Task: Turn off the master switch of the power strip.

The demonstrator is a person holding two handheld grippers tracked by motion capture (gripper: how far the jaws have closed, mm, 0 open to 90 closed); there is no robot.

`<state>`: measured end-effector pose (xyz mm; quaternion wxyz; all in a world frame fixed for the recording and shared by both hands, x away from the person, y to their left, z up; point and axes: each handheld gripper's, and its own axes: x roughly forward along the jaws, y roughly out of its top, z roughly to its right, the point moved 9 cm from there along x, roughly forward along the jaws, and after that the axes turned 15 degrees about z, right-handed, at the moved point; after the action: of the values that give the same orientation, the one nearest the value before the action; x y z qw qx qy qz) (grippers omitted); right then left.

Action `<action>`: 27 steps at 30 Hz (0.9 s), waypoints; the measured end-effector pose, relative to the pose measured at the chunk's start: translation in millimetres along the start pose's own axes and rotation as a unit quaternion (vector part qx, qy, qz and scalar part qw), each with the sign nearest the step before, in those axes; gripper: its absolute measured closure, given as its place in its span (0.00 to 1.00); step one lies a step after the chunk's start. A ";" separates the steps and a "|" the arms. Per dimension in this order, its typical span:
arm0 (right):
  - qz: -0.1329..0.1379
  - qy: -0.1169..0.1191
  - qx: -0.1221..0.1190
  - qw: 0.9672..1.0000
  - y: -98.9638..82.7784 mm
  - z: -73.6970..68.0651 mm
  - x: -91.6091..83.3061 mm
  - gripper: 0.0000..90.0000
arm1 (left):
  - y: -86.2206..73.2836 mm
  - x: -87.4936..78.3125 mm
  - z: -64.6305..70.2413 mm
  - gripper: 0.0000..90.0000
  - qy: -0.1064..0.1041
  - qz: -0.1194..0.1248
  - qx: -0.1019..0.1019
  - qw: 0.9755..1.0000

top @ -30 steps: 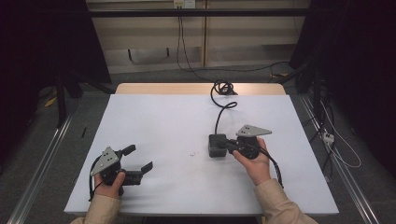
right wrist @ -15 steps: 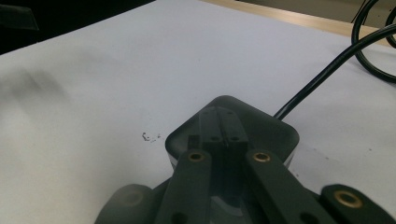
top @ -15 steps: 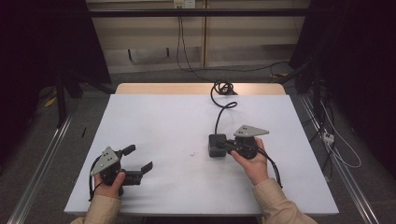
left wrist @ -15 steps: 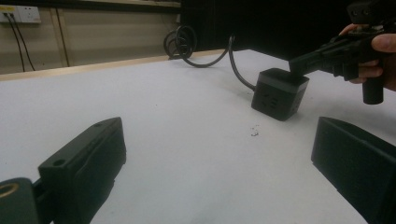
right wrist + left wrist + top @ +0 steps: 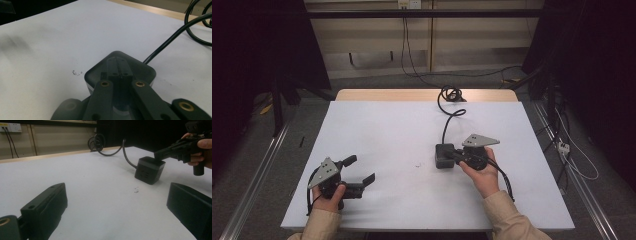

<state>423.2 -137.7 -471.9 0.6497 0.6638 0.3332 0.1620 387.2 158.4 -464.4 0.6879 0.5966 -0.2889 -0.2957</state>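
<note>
low at left, left claw (image 5: 362,174) spread, right claw (image 5: 451,155) closed over black cube (image 5: 443,156)

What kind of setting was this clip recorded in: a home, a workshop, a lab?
Most likely a lab or data-collection bay, not a home. A bare white table stands between dark curtains, with metal floor rails and loose cables alongside, and a wall socket behind. A corded black power cube sits on the table.

table (image 5: 402,130): centre frame | socket cube (image 5: 445,156): right of centre, on it | cable (image 5: 447,120): coils to upper edge | left gripper (image 5: 362,170): lower left | right gripper (image 5: 455,156): apparently touching cube's top
</note>
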 end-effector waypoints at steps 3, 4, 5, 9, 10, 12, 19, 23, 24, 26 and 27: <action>0.001 0.000 0.006 1.000 -0.4 1.7 -1.3 1.00 | -0.1 0.1 -0.1 0.03 0.000 0.000 0.000 1.000; 0.001 0.000 0.004 1.000 -0.5 1.4 -1.3 1.00 | -0.2 0.3 0.1 0.03 0.000 0.000 -0.001 1.000; 0.000 -0.001 0.000 1.000 -0.3 1.0 -1.2 1.00 | -0.3 0.3 0.0 0.03 0.000 0.000 -0.001 1.000; 0.001 0.001 0.002 1.000 -0.5 1.2 -1.3 1.00 | -0.2 0.2 -0.2 0.03 0.000 0.000 -0.001 1.000; 0.002 0.000 0.003 1.000 -0.4 1.1 -1.2 1.00 | -0.3 0.2 -0.3 0.03 0.000 0.000 -0.001 1.000; 0.002 0.005 0.005 1.000 -0.4 -0.6 -1.0 1.00 | -0.3 0.1 -0.3 0.03 0.000 -0.001 -0.001 1.000; 0.002 0.005 -0.006 1.000 -0.6 -1.3 -1.0 1.00 | -0.2 -0.3 -0.6 0.03 0.001 0.000 0.000 1.000; 0.005 -0.002 -0.029 1.000 -1.1 -2.5 -0.5 1.00 | -0.7 -0.4 -0.7 0.03 0.001 0.000 -0.001 1.000; 0.005 -0.001 -0.029 1.000 -1.1 -2.5 -0.4 1.00 | -0.7 -0.4 -0.7 0.03 0.001 0.000 -0.001 1.000; 0.005 0.001 -0.021 1.000 -1.2 -1.8 -0.6 1.00 | -0.8 -0.8 -0.5 0.03 0.002 -0.001 -0.001 1.000; 0.007 0.002 -0.020 1.000 -1.3 -1.7 -0.6 1.00 | -1.0 -0.8 -0.3 0.03 0.002 -0.001 -0.002 1.000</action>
<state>421.4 -136.9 -472.9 0.6612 0.6524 0.3269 0.1744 386.8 159.1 -465.4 0.6890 0.5963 -0.2864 -0.2963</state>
